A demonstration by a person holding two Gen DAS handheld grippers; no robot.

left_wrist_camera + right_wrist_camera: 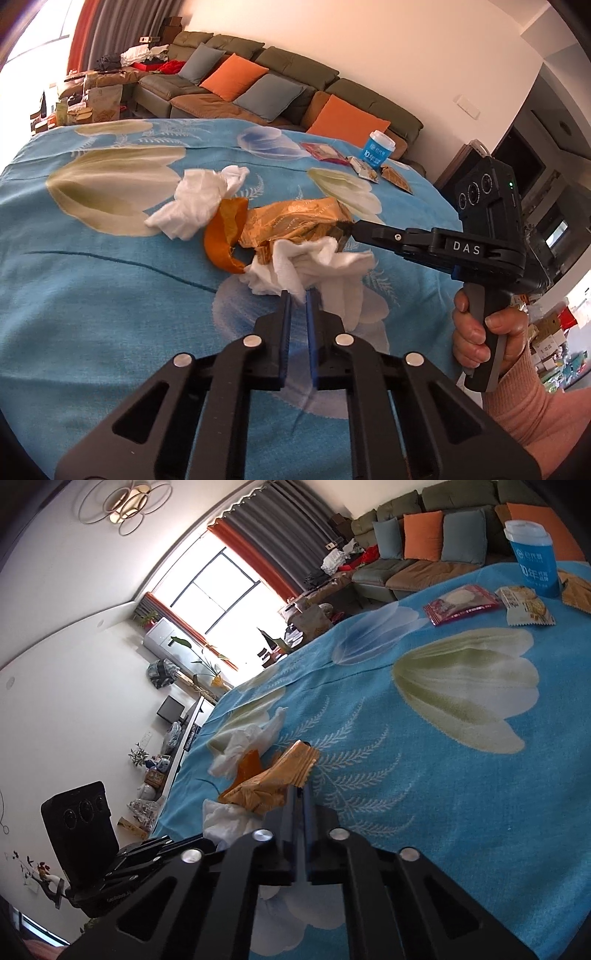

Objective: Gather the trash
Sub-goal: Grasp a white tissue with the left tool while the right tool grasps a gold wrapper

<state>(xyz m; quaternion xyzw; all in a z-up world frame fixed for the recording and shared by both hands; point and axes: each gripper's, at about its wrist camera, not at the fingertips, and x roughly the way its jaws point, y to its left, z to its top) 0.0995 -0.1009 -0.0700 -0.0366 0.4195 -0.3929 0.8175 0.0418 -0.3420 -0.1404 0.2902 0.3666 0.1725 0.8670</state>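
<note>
On the blue flowered cloth (pixel 92 266) lies a heap of trash: a crumpled white tissue (pixel 195 201), an orange peel (pixel 221 236), a golden wrapper (pixel 295 218) and a second white tissue (pixel 314 269). My left gripper (pixel 298 295) is shut on the near tissue's edge. My right gripper (pixel 345 227) comes in from the right and is shut on the golden wrapper's end. In the right wrist view the right gripper (pixel 299 788) pinches the golden wrapper (pixel 273 779); the tissues (pixel 243 746) and the peel (pixel 249 762) lie behind it.
At the cloth's far right stand a blue cup (pixel 378 149) and three snack packets: pink (pixel 321 151), white (pixel 364 168), orange (pixel 397 179). They show in the right wrist view too, cup (pixel 533 561), pink packet (pixel 461 603). A sofa with cushions (pixel 258 85) stands behind.
</note>
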